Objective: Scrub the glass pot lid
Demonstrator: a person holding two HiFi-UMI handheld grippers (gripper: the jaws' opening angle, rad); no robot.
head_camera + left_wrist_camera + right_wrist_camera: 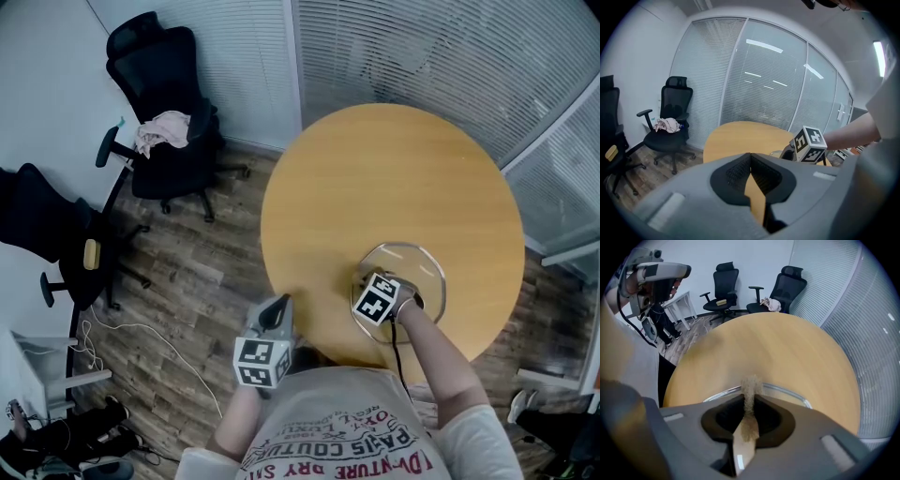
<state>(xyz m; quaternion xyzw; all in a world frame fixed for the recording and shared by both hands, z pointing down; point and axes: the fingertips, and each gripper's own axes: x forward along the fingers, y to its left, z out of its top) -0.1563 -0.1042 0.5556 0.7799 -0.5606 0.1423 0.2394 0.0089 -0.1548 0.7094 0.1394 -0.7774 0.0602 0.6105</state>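
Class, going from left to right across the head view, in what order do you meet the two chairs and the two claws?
Chair with yellow item → chair with pink cloth → left claw → right claw, gripping a scrub pad.

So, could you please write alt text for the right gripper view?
The right gripper is shut on a brownish scouring pad, held over the rim of a glass pot lid lying on a round wooden table. Two black office chairs stand beyond it, blinds at right.
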